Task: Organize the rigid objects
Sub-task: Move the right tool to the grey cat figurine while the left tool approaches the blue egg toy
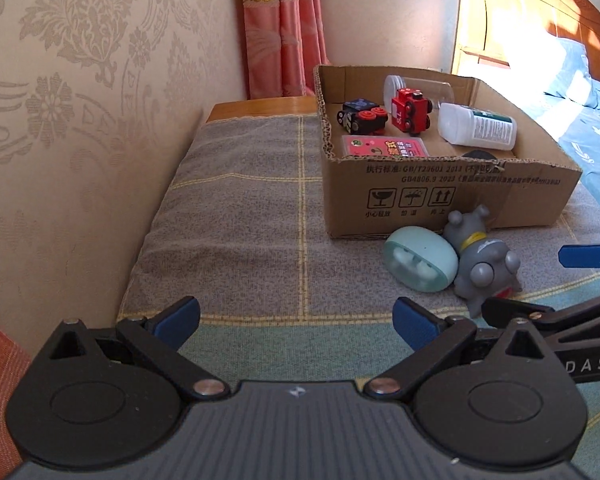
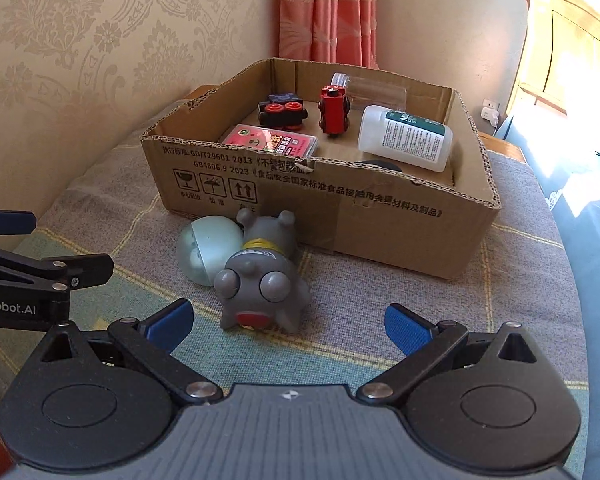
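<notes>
A grey toy figure (image 2: 260, 280) lies on its back on the checked cloth, just in front of my right gripper (image 2: 290, 326), which is open with nothing between its fingers. A pale green egg-shaped case (image 2: 210, 248) rests against the toy's left side. Both lie in front of a cardboard box (image 2: 380, 216). In the left wrist view the toy (image 1: 484, 264) and the case (image 1: 420, 266) lie ahead and to the right of my left gripper (image 1: 296, 320), which is open and empty over bare cloth.
The box (image 1: 440, 196) holds a red toy train (image 1: 410, 110), a black toy car (image 1: 362, 118), a pink card pack (image 1: 384, 146), a white bottle (image 1: 476, 126) and a clear jar (image 1: 416, 88). A wall runs along the left; a bed (image 1: 580, 92) lies right.
</notes>
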A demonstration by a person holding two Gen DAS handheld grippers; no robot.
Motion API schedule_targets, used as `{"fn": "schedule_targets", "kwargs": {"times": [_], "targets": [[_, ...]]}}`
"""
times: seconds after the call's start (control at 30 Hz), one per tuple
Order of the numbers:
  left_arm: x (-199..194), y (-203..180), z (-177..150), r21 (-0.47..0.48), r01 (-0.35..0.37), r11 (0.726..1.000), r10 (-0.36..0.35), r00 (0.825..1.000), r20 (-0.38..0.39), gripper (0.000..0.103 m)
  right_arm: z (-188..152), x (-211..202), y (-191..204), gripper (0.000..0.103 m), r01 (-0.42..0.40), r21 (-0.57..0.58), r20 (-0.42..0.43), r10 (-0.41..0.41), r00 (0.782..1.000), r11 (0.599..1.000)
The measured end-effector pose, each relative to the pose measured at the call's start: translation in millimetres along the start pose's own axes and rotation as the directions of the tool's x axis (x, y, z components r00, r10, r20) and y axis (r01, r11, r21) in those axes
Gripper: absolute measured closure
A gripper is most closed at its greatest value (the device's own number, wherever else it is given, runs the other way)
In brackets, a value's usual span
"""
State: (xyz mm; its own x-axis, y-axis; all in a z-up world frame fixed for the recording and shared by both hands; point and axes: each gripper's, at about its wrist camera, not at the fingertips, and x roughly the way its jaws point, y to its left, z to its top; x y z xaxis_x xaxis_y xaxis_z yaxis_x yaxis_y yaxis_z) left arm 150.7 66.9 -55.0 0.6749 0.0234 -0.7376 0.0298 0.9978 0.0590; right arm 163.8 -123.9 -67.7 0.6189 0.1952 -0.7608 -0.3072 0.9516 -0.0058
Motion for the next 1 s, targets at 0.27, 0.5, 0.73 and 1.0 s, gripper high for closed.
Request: {"fn": "schedule_targets", "kwargs": {"times": [0.27,0.5,0.73,1.0], "targets": [[1.4,9.4,-1.5,0.005,0.006,1.0,-0.006,1.0,-0.002,0.001,-3.9,31.4,4.5,0.0,0.048,0.019,-0.05,-0.047,0.998,0.999],[3.5,9.5,-0.6,0.001,0.02,1.0,-0.02,1.0,-0.006,0.001,-5.9,34.5,4.5,0.0,0.062,0.034,-0.01,-0.062,0.998,0.997],[2.2,3.5,-0.7,0.022,0.041,0.999,-0.041,0.999,-0.007,0.001,-11.3,27.2,-8.5,0.0,0.069,0.045,-0.006,-0.069,0.998,0.997],[4.4,-4.5,1.3,0.049,0.061,0.997,-0.06,0.998,-0.006,0.001,-28.4,11.6,-38.4,0.0,0.132,0.119,-0.026,-0.13,0.991,0.984]]}}
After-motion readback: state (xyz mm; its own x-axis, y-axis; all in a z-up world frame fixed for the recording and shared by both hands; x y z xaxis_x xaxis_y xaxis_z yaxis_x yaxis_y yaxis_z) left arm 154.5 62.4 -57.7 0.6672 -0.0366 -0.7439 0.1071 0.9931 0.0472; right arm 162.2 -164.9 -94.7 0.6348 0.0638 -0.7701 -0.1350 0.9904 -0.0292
